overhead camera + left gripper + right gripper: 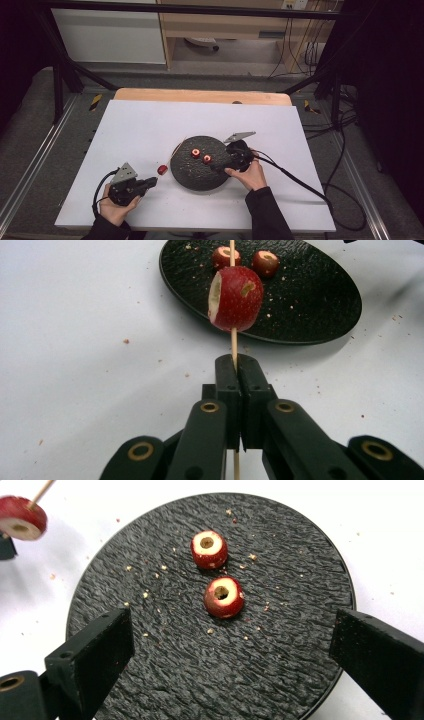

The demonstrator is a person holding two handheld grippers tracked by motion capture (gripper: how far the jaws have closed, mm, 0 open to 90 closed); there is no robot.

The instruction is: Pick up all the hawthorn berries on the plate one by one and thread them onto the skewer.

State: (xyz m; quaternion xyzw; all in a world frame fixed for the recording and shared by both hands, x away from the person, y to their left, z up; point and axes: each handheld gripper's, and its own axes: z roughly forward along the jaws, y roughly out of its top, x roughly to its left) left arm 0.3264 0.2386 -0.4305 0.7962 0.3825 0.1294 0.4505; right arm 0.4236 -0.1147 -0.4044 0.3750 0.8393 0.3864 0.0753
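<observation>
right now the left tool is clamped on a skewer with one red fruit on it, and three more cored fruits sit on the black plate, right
Not quite: the black plate holds two cored fruits, not three, as the right gripper view shows clearly. The rest stands: the left tool is clamped on the skewer with one red fruit threaded on it.

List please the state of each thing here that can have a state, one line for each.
Left gripper: shut on the skewer.
Skewer: held, one fruit piece threaded on it.
Threaded fruit piece: on the skewer, off the plate.
Right gripper: jaws open, over the plate.
Black plate: flat on the table, crumbs on it.
Two cored fruit pieces: loose on the plate, apart.
</observation>
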